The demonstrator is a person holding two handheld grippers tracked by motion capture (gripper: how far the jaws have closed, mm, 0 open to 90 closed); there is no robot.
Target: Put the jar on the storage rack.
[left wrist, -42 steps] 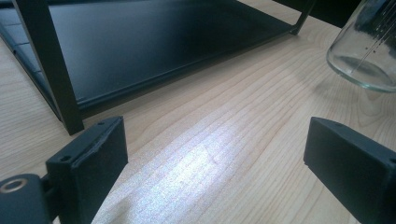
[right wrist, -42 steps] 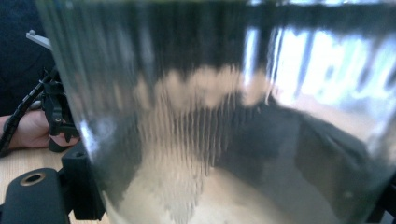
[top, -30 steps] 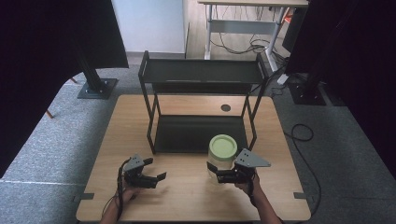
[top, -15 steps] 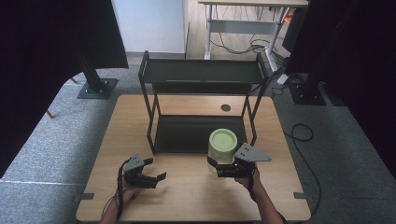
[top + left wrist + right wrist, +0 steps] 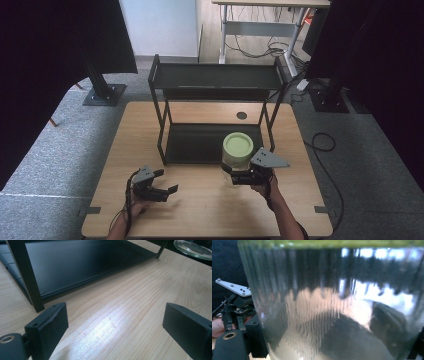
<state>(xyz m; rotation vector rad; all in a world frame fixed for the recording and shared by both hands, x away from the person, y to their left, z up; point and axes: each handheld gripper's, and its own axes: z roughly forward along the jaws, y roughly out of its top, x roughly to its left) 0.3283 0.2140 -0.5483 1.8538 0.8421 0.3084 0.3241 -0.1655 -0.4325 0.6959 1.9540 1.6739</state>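
Two grippers are out over the wooden table (image 5: pixel 200 210), but one carries the work: the right gripper (image 5: pixel 239 176) is clamped on a glass jar (image 5: pixel 236 155) with a green lid (image 5: pixel 237 145), held upright just in front of the black rack (image 5: pixel 215 80). Its lower shelf (image 5: pixel 200 142) lies straight ahead, beyond the jar. The left gripper (image 5: pixel 167 191) rests nearby, jaws apart and empty.
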